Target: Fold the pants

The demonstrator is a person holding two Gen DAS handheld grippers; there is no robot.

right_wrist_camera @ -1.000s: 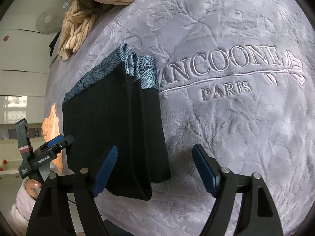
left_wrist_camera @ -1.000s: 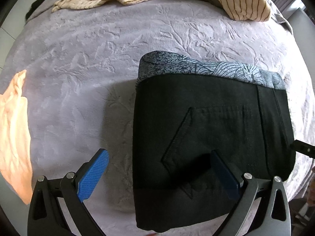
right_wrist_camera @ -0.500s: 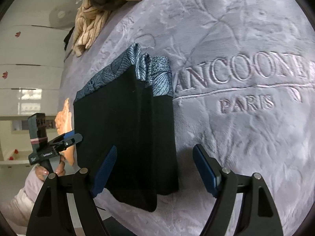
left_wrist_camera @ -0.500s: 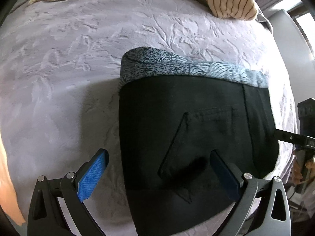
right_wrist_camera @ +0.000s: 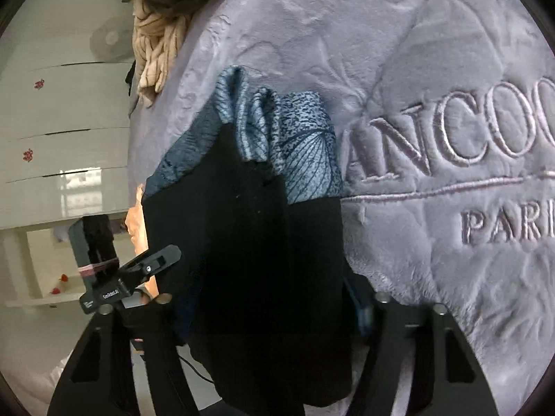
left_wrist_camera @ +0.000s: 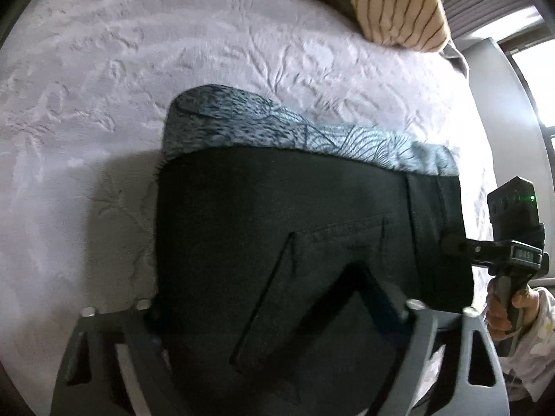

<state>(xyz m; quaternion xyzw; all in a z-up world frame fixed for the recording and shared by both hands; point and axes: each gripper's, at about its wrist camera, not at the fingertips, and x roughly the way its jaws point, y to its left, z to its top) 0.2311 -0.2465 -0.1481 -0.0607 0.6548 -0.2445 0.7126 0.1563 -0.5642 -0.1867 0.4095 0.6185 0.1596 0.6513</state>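
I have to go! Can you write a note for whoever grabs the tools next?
Left tool: jaws just closing across the near edge of the pants; can't tell if it is pinching yet.
Right tool: the same at the pants' other near corner.
Pants: already folded into a black rectangle on the grey blanket.
Left: probably finish the grip, then make the last fold or tidy it.

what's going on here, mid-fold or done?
Mid-fold. A person works both handheld grippers on the folded black pants lying on the lilac blanket. The left gripper and right gripper each straddle the near end of the bundle, jaws just closing in on it. A patterned blue garment sits under its far edge.
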